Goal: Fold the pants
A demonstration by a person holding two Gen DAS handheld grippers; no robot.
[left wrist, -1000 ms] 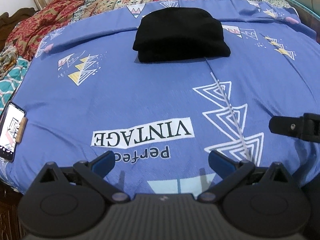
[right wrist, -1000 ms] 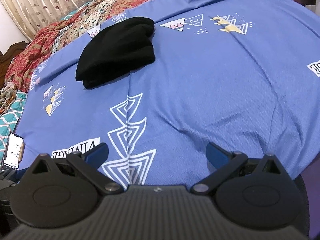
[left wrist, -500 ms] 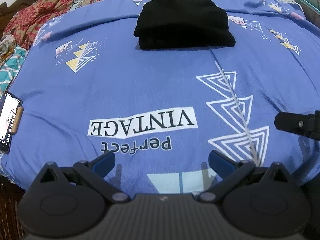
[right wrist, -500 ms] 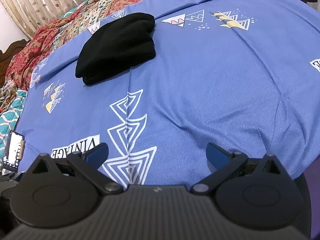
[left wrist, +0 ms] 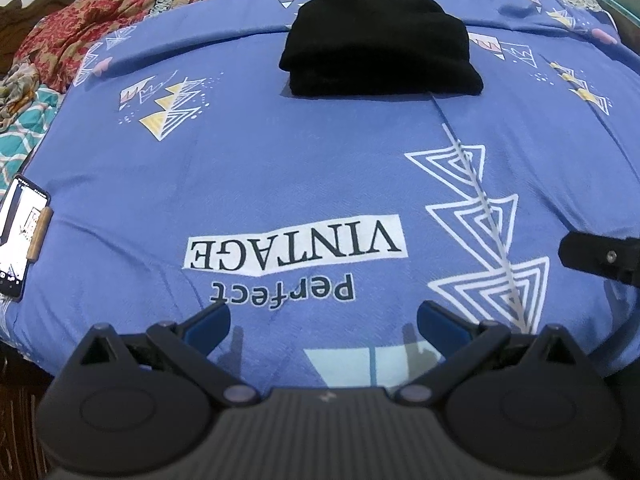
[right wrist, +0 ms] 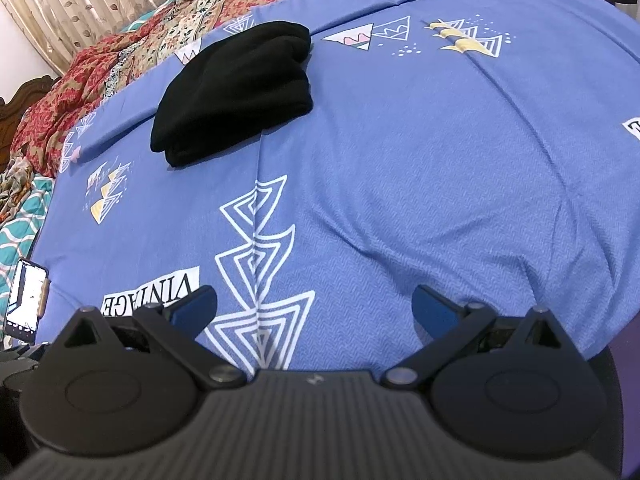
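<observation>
Since the black pants (left wrist: pixel 380 56) lie bundled near the bed's (left wrist: pixel 280 168) far edge, I judge folding done. Left gripper (left wrist: pixel 324 320) and right gripper (right wrist: pixel 314 306) are spread, empty; I withdraw without snagging the sheet.

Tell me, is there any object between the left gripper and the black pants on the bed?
Nothing visible is. Only bare blue bedsheet lies between the open left gripper and the folded black pants. The phone sits off to the left edge.

The black, soft-fabric pants (left wrist: pixel 380 50) (right wrist: pixel 236 88) lie folded into a compact, thick rectangular bundle of stacked layers, resting flat on the far middle of the blue printed bedsheet (left wrist: pixel 280 168) (right wrist: pixel 420 160).
</observation>
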